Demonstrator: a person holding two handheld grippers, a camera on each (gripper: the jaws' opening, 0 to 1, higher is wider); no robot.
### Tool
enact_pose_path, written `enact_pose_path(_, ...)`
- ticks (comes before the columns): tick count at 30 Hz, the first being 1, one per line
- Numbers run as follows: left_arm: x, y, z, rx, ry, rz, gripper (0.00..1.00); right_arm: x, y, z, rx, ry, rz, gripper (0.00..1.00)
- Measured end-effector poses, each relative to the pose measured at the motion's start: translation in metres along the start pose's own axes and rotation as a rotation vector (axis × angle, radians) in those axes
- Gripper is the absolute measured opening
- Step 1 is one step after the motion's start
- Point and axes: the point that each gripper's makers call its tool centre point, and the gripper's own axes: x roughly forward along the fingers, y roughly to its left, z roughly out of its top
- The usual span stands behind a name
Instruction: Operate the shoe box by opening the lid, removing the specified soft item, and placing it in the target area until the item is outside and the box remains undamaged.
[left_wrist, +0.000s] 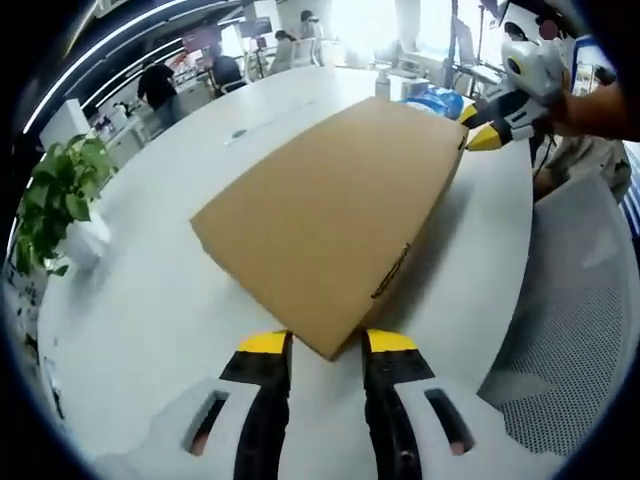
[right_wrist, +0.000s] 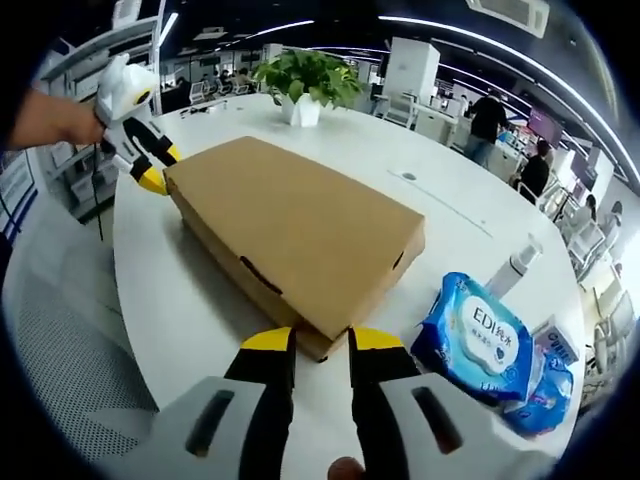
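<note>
Left claw (left_wrist: 328, 342) and right claw (right_wrist: 308, 338) narrowly parted, apparently straddling opposite corners of closed shoe box (left_wrist: 335, 205); lid on.

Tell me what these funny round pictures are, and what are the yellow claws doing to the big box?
A person holds a two-jaw gripper in each hand, and a camera rides on each. The left gripper view looks along the left gripper; the right gripper view looks along the right gripper. Each gripper also shows far off in the other's picture. They sit open at opposite corners of a closed brown shoe box on a white table. Nothing is held. Nearby are a blue wipes pack, a small bottle and a potted plant.
</note>
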Motion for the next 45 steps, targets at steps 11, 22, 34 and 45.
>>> enact_pose_path(11, 0.025, 0.031, 0.030, -0.012, 0.003, 0.002, 0.26, 0.023, -0.037, 0.017, 0.018, -0.004, -0.032, 0.19)
enact_pose_path(22, 0.043, 0.052, 0.053, -0.018, 0.002, 0.004, 0.27, 0.039, -0.061, 0.027, 0.036, -0.014, -0.041, 0.18)
enact_pose_path(34, 0.052, 0.058, 0.058, -0.018, 0.010, -0.001, 0.27, 0.046, -0.070, 0.029, 0.035, -0.014, -0.040, 0.18)
enact_pose_path(45, 0.044, 0.054, 0.058, -0.039, -0.009, -0.004, 0.29, 0.035, -0.071, 0.032, 0.039, -0.044, -0.060, 0.23)
